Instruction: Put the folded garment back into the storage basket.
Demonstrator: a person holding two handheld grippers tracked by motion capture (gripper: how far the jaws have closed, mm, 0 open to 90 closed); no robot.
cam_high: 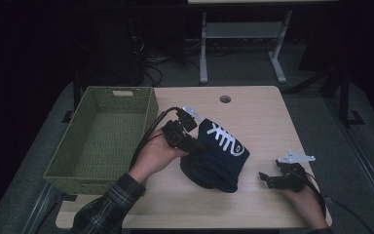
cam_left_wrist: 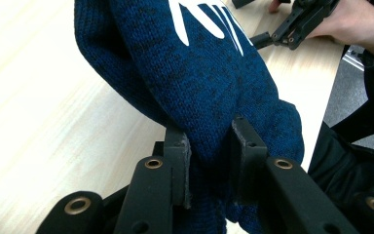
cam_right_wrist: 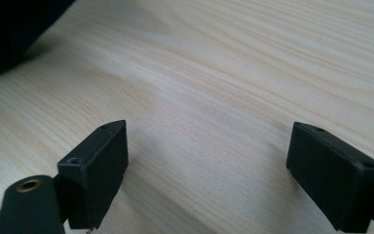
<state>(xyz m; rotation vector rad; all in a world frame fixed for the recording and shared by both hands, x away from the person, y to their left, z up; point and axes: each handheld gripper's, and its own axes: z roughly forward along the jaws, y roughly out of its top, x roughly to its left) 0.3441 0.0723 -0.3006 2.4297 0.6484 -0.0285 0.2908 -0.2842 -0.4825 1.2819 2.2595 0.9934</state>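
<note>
Though dark-flecked, blue knit garment [cam_left_wrist: 199, 78], white-printed.

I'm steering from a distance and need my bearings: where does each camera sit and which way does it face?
High view: above the person's side, looking forward and down on the table, green basket and blue knit garment; both forearms, left gripper and right gripper show.
Left gripper view: rides the left gripper, facing along its fingers clamped on the garment.
Right gripper view: rides the right gripper, facing bare tabletop between spread fingers.
Shared: high and left gripper views both show the garment's white print and the right gripper.
</note>
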